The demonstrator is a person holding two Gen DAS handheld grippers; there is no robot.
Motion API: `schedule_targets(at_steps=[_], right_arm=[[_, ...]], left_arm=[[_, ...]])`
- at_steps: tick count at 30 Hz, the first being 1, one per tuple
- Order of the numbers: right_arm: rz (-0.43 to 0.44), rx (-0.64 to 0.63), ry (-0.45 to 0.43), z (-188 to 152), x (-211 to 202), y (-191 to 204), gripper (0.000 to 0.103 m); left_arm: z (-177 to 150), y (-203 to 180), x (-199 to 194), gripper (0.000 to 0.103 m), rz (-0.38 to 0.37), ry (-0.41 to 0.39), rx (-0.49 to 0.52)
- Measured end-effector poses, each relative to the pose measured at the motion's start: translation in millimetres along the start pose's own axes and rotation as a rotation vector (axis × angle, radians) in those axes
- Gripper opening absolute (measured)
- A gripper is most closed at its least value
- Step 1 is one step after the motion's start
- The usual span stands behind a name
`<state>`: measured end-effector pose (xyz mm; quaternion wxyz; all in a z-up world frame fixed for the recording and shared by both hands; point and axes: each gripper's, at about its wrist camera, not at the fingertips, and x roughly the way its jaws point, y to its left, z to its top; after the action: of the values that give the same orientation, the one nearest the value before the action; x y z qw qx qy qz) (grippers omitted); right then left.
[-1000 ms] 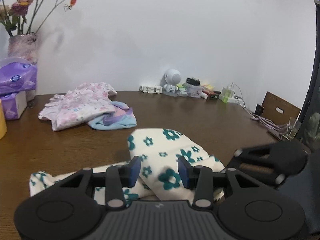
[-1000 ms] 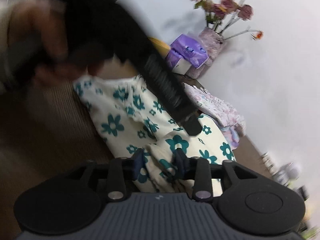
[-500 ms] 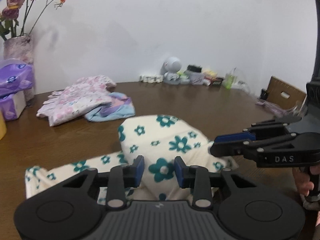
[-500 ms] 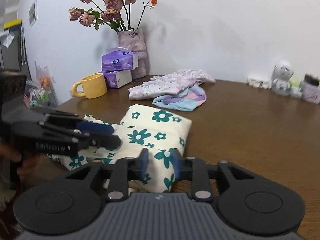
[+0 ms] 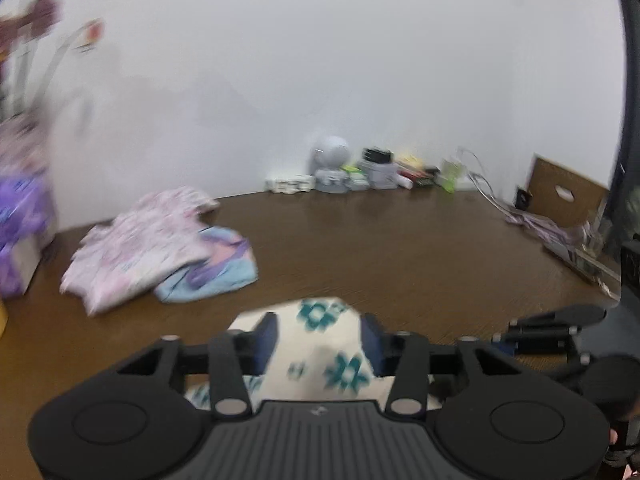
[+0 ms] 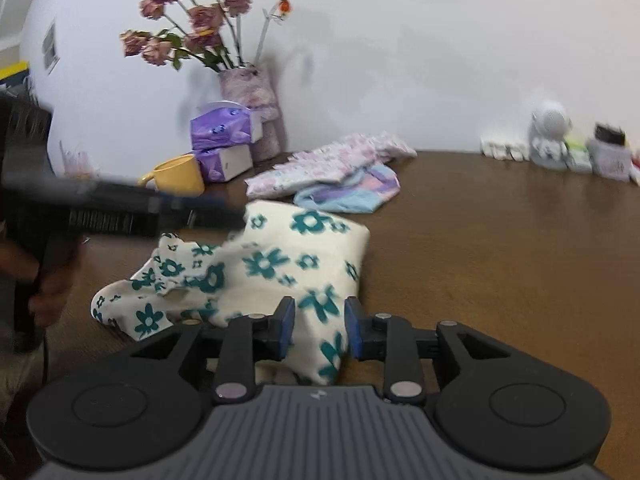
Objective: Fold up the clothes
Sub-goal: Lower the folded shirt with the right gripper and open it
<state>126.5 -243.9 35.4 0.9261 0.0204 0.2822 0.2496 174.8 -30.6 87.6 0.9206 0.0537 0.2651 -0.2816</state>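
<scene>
Both tongs have just opened. Your left tongs [image 5: 318, 340] stand apart with the cream garment with teal flowers [image 6: 280, 268] between the pads, not pressed; your right tongs [image 6: 319, 326] are likewise parted around a fold of it, and you grip nothing. The garment now lies bunched and partly folded on the desk [image 6: 500, 260], near the pink floral garment [image 6: 332, 160] and blue garment [image 6: 352, 194]. A second ago the right tongs were rolled sideways; they now sit level. Judged: one fold released; re-grasp for the next.
</scene>
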Motion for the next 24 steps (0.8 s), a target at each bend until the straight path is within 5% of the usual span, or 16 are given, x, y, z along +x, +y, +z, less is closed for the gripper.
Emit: schedule_targets(at_steps=[8,10,12,13,15,24], right_arm=[[0.105,0.148,0.05,-7.1,7.2,-26.1,0.036],[0.122,0.179,0.067,-8.3,12.3,-29.0,0.025],[0.122,0.191,0.068,-9.2,12.3,-29.0,0.018],[0.118,0.192,0.065,-9.4,11.3,-28.5,0.016],[0.105,0.198,0.063,-11.0,8.9,-27.5,0.011],[0.065,0.2,0.05,-8.8,-2.5,-20.4,0.011]], left_arm=[[24.0,1.4,60.3,0.052,0.017,0.124,0.029],[21.3,9.6,71.7,0.05,0.008,0.163,0.004],[15.6,16.0,80.4,0.029,0.004,0.195,-0.017],[11.4,18.5,83.5,0.009,0.005,0.207,-0.025],[2.9,23.3,89.7,0.009,0.007,0.231,-0.042],[-5.3,24.4,60.6,0.013,0.07,0.078,-0.131]])
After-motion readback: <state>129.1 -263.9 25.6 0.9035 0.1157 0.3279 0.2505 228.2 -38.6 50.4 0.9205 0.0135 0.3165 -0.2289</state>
